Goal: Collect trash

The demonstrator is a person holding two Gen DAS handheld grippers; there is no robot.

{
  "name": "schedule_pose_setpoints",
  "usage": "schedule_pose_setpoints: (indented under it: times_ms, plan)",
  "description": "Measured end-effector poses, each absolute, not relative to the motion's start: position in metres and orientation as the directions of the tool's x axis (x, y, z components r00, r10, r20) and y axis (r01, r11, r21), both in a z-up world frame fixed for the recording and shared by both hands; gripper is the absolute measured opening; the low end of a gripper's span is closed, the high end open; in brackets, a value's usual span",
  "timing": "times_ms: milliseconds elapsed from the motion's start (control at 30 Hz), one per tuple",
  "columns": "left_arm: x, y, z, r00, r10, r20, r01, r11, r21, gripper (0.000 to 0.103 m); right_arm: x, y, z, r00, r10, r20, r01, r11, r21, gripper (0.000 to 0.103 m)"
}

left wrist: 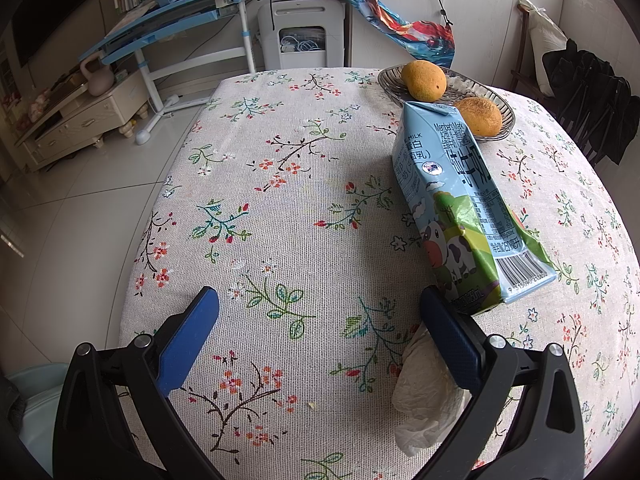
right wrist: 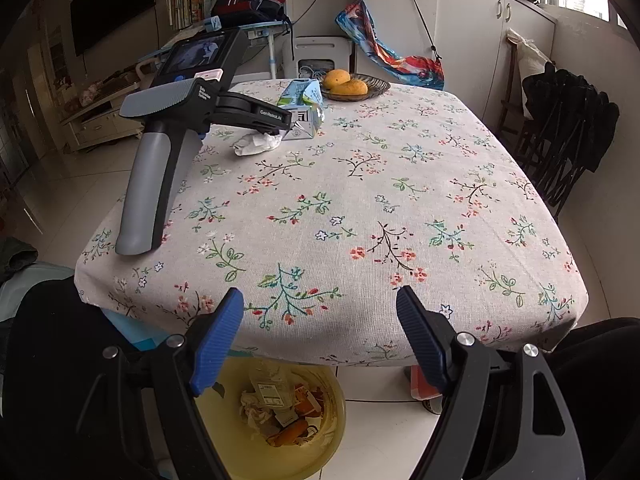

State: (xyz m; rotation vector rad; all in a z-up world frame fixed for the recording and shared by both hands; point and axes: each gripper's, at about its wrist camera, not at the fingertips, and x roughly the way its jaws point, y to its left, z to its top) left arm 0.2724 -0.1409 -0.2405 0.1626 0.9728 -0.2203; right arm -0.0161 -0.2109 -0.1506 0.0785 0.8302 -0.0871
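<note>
A crumpled white tissue [left wrist: 424,388] lies on the floral tablecloth [left wrist: 304,208], partly under the right finger of my left gripper [left wrist: 319,294]. That gripper is open, with only bare cloth between its pads. Just beyond that finger a blue and green milk carton [left wrist: 460,200] lies on its side. The right wrist view shows the tissue [right wrist: 258,144] and the carton [right wrist: 304,102] far off beside the left gripper [right wrist: 282,122]. My right gripper [right wrist: 319,294] is open and holds nothing, hovering at the table's near edge. A yellow bin [right wrist: 320,440] holding several scraps stands on the floor beneath it.
A glass bowl [left wrist: 390,80] with two orange fruits stands behind the carton at the table's far side. Dark chairs [right wrist: 568,128] with black clothing stand along the right side. A low cabinet and a blue desk [left wrist: 168,28] stand across the tiled floor at left.
</note>
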Motion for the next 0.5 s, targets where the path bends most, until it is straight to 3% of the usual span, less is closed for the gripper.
schedule_pose_setpoints:
  times_ms: [500]
  plan:
    - [0.2724, -0.1410, -0.2405, 0.543, -0.112, -0.832, 0.257, 0.966, 0.038, 0.097, -0.0169, -0.2113, -0.1496, 0.678, -0.026, -0.735, 0.098, 0.994, 0.055, 0.076]
